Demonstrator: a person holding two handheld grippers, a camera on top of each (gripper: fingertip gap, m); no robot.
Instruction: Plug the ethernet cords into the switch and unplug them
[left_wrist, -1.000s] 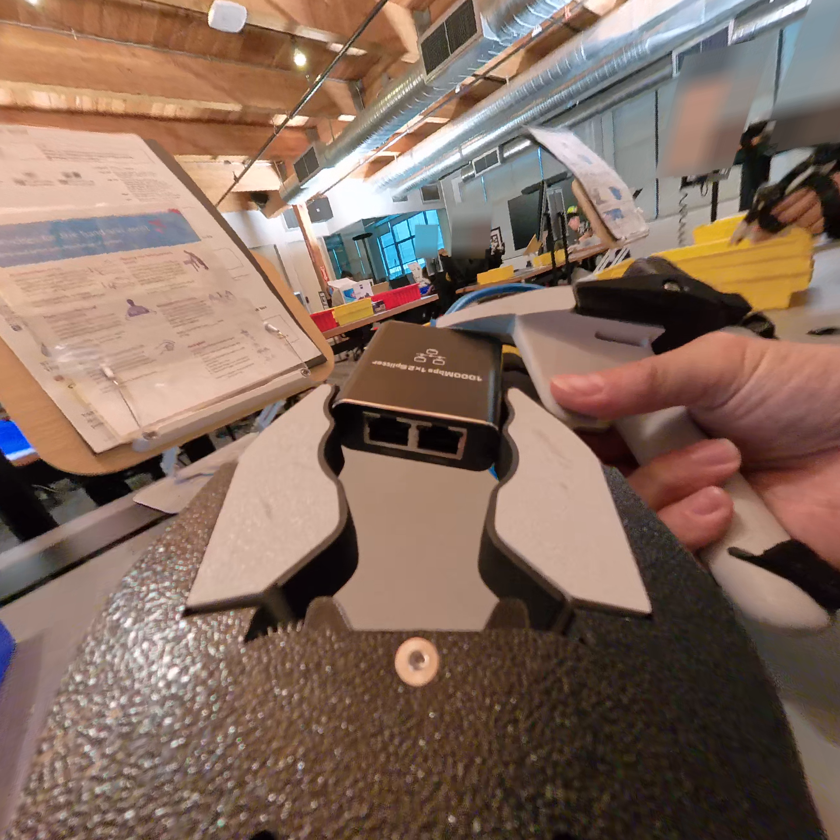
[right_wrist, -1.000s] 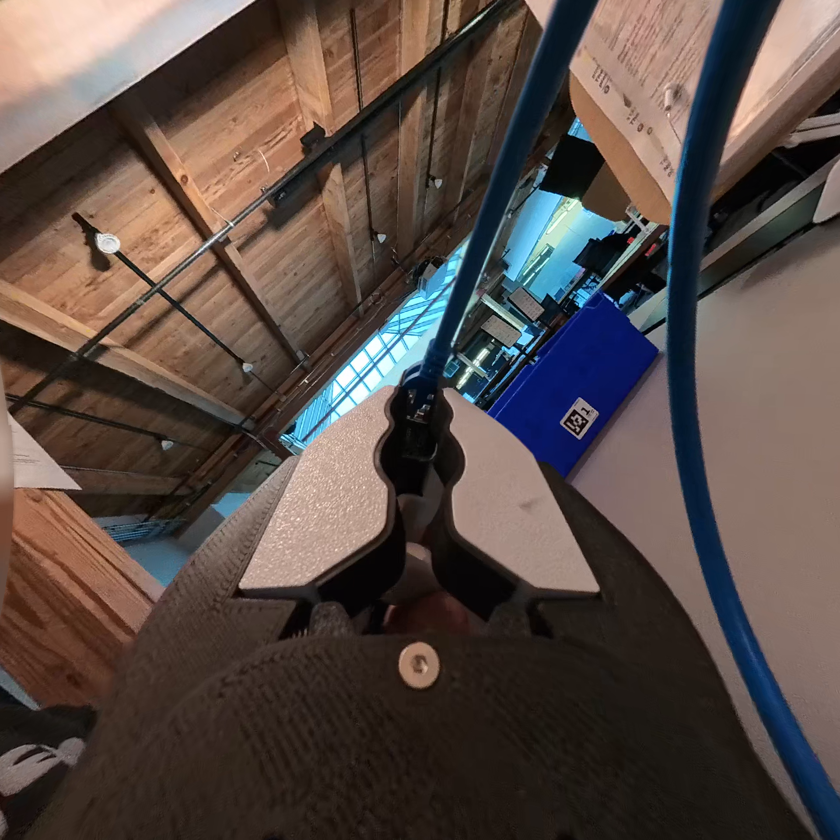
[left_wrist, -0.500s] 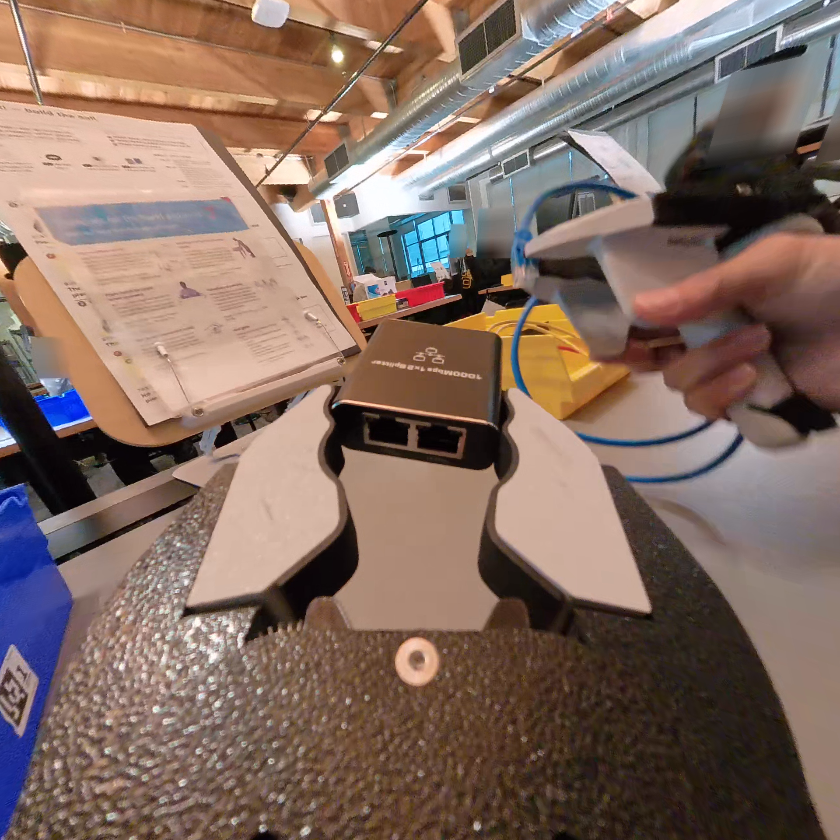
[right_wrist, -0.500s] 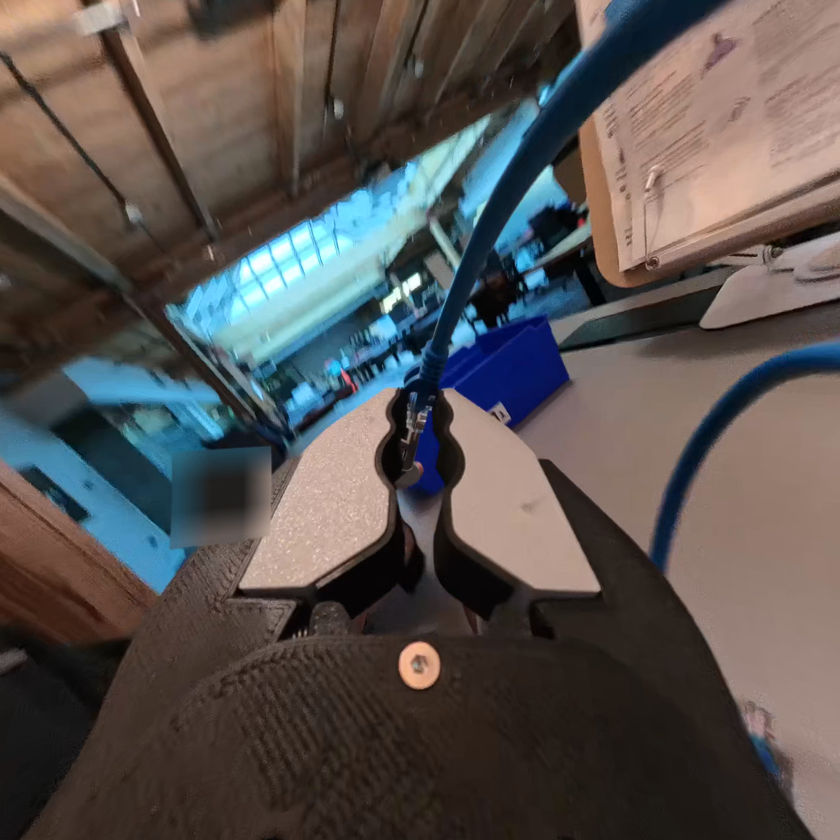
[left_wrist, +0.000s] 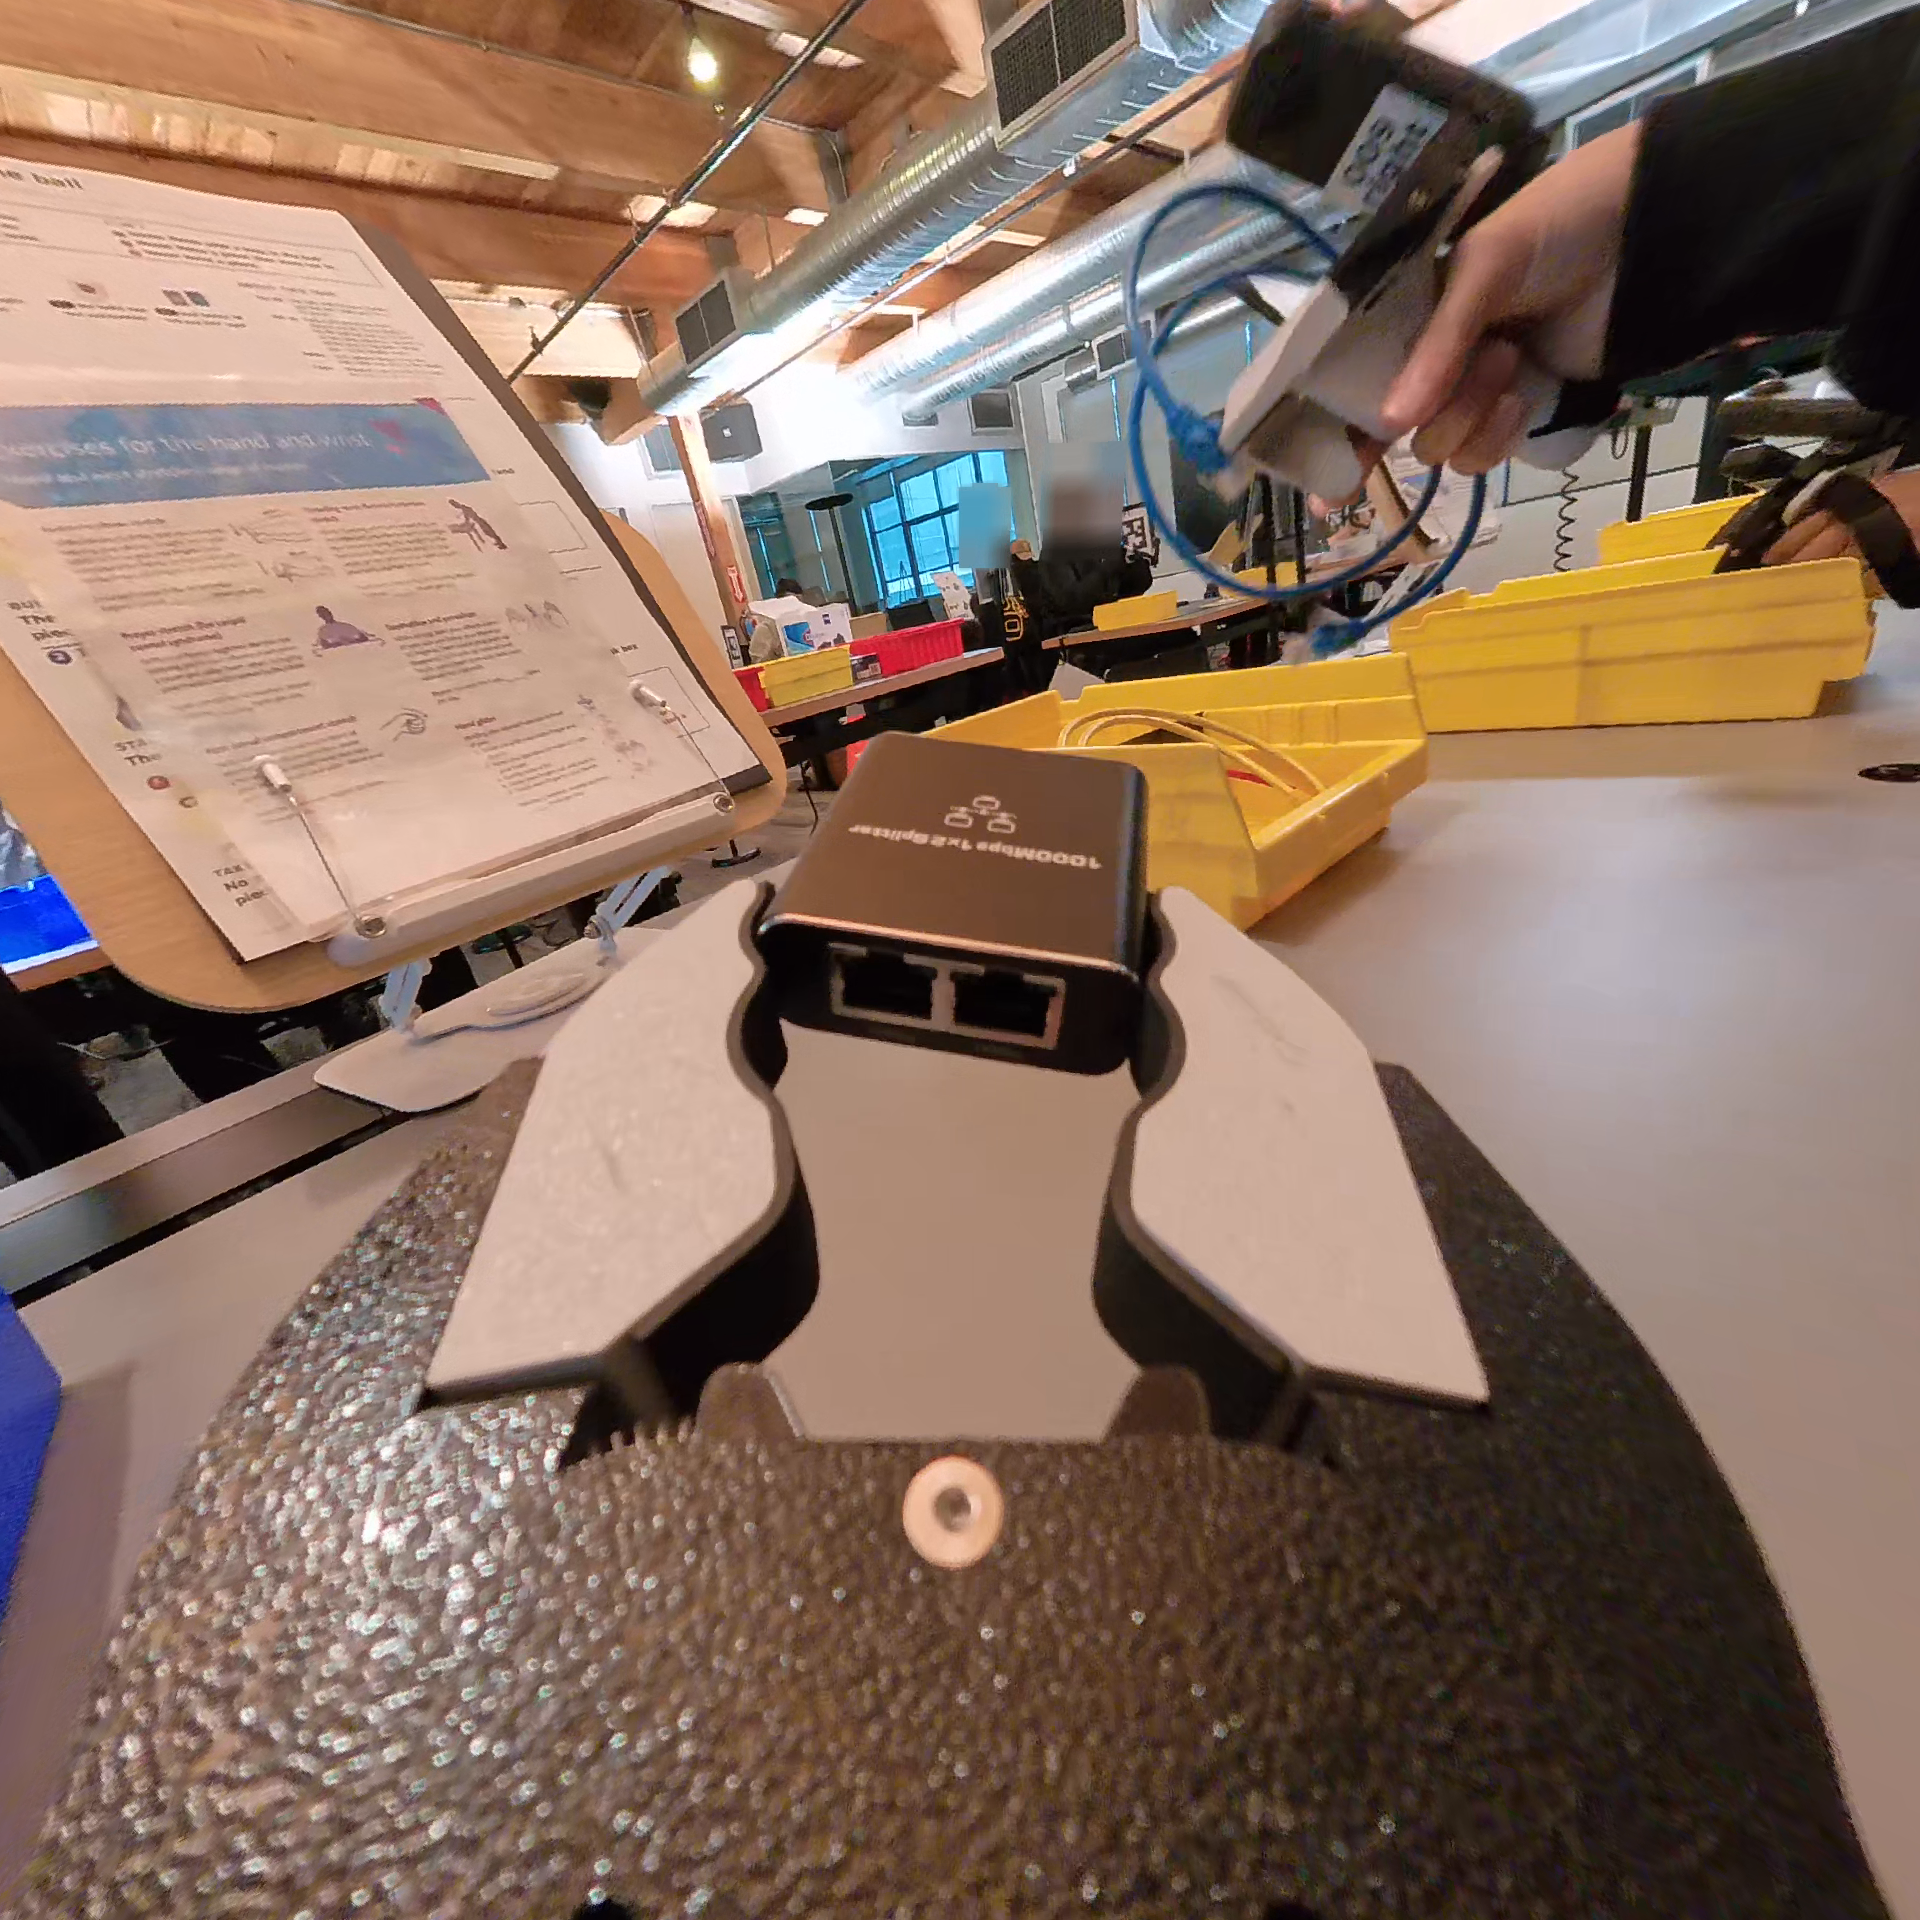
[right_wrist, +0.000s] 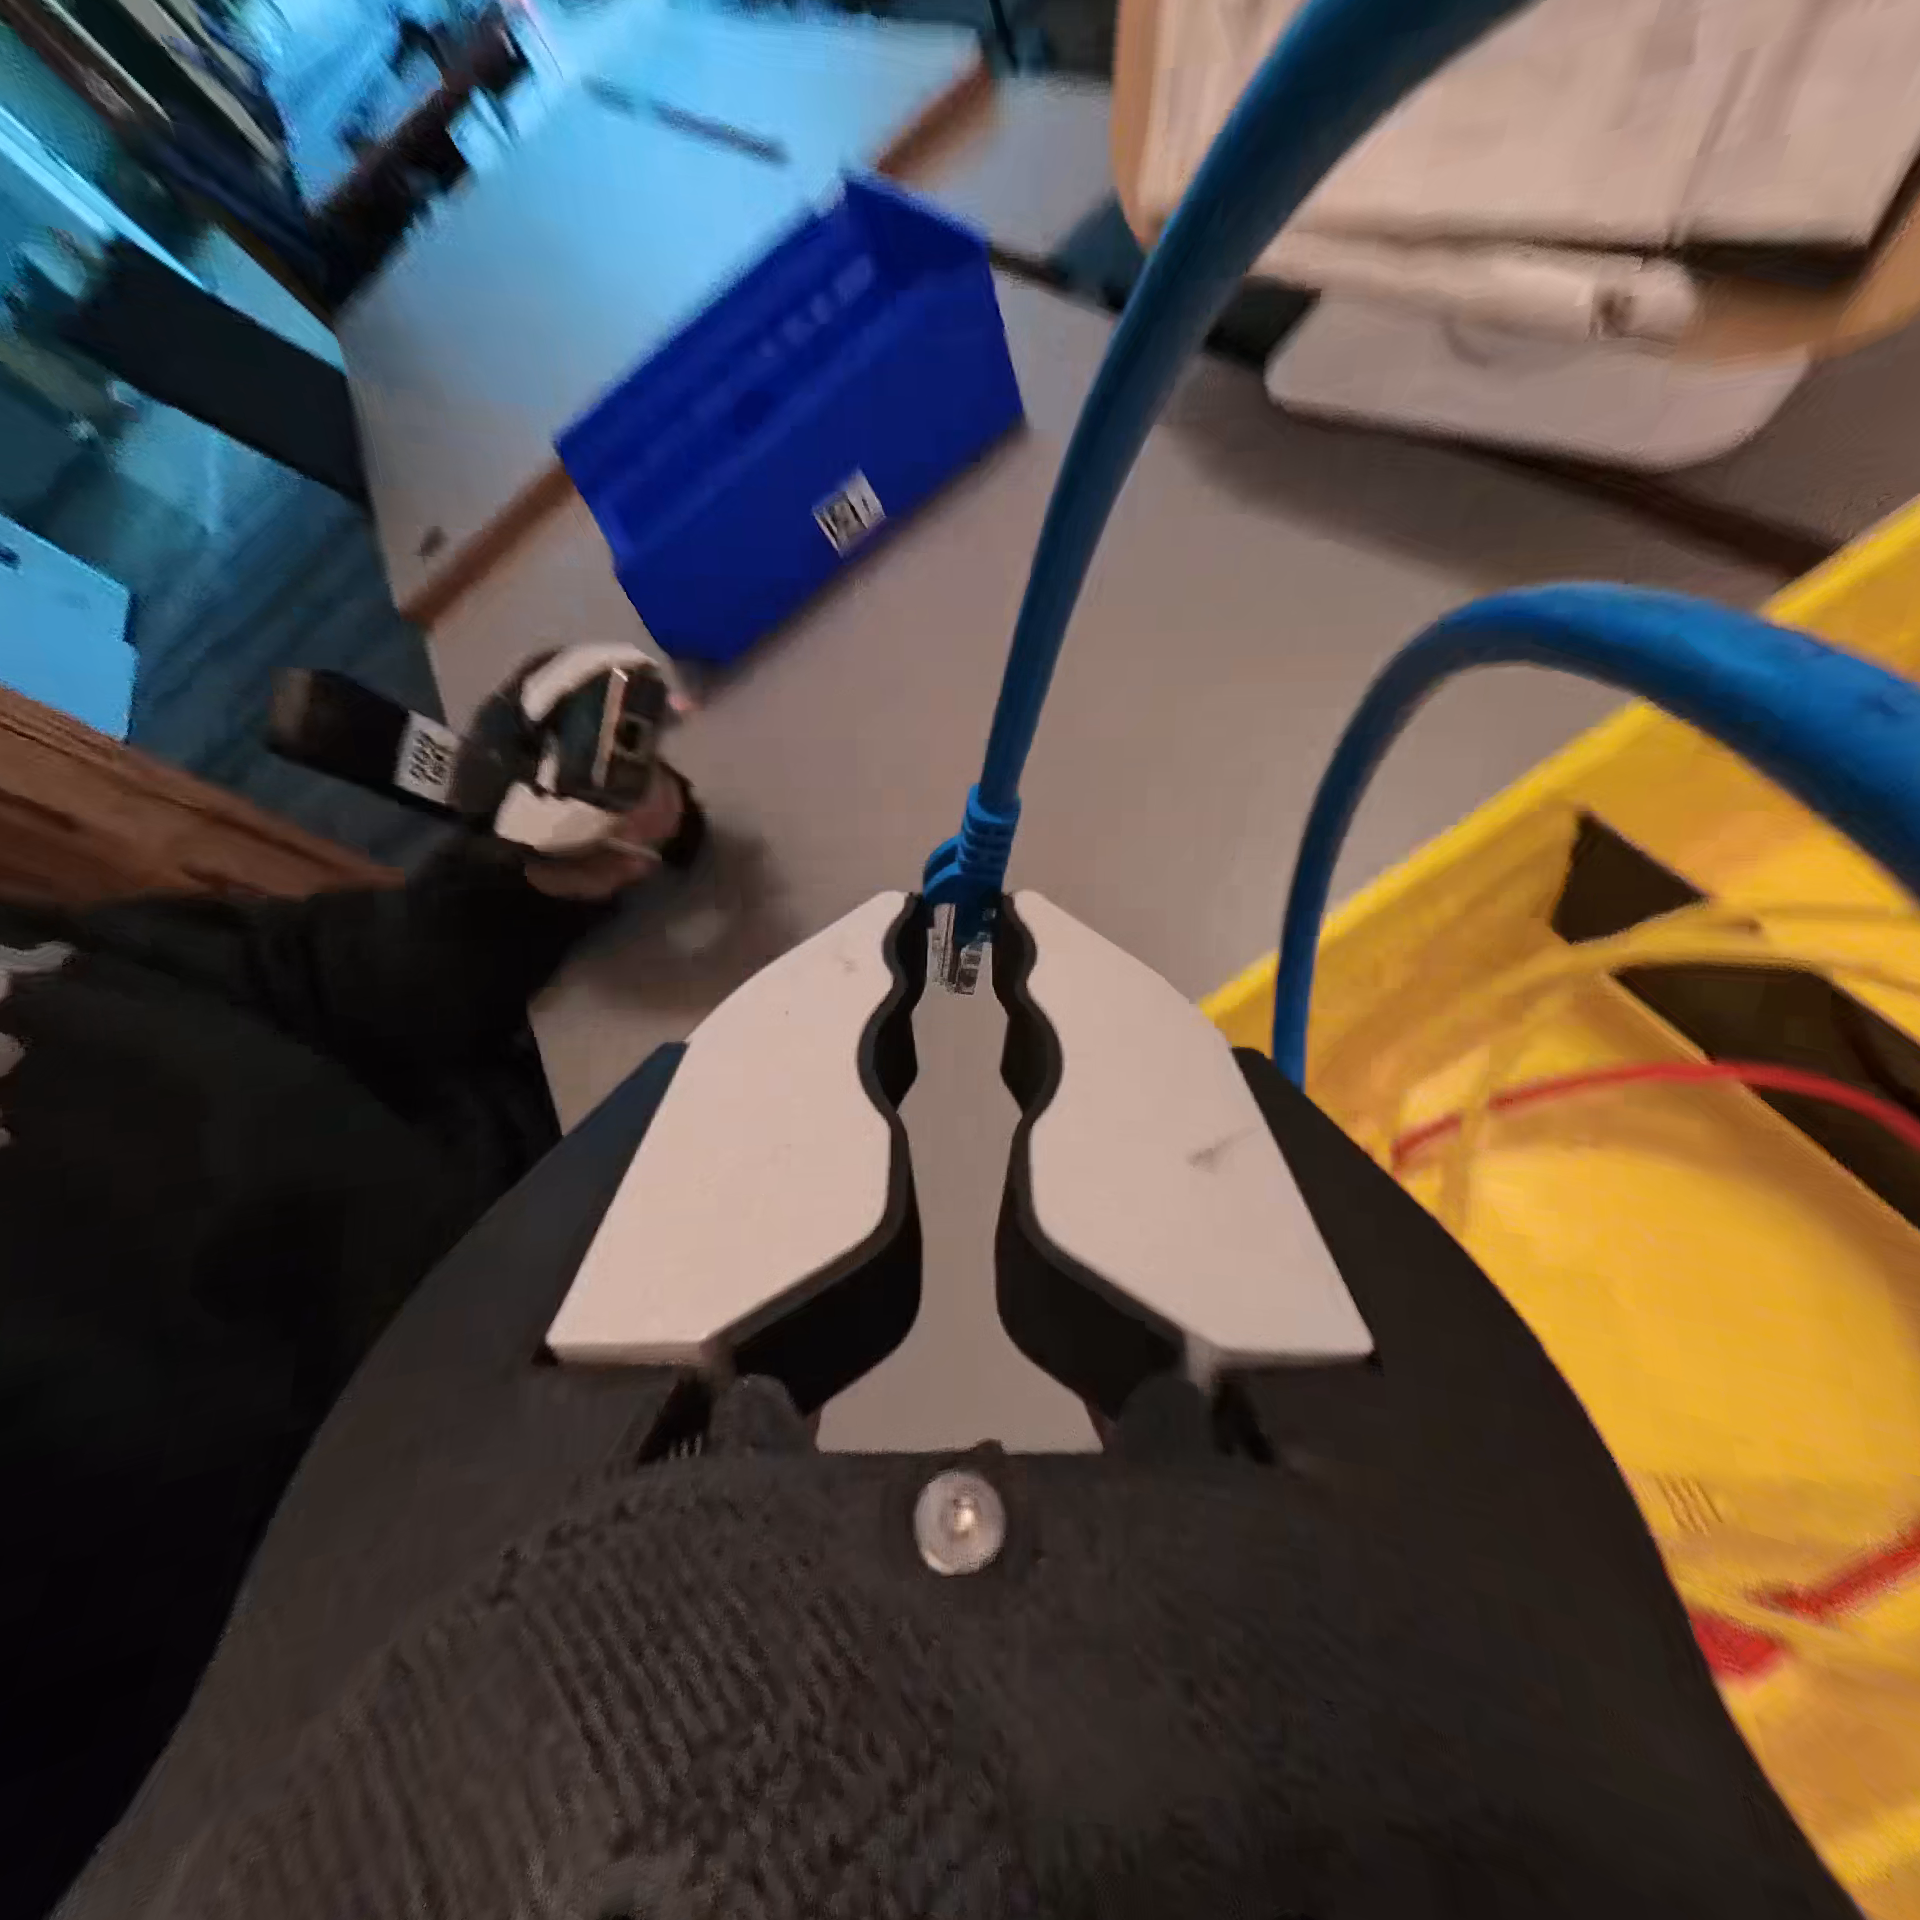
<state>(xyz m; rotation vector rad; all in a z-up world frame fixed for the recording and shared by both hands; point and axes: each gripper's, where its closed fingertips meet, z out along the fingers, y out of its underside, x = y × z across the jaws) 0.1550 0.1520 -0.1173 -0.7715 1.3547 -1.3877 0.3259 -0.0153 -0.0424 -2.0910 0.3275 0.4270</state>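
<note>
the left gripper is closed on the black switch, its two grey fingers pressed against the box's sides. the switch sits level between the tips, above the grey table, with its two ports facing back toward the camera; both ports are vacant. white markings run across its top face.

the right gripper is nearly closed, pinching the clear plug of a blue ethernet cord right at the fingertips. the plug points back toward the camera, and the cord rises away from the tips, then loops round and comes back down on the right. in the left wrist view this gripper is held high up at the right by a hand in a dark sleeve, well apart from the switch, with the blue cord hanging in loops beneath it and a second plug dangling at the bottom.

in the right wrist view the left gripper shows far off to the left, low over the table, with the switch in it.

beyond the switch lies a yellow bin holding thin wires, and more yellow bins stand farther right. to the left, a wooden stand props up a printed sheet. a blue bin sits on the table farther left. the right wrist view is blurred.
</note>
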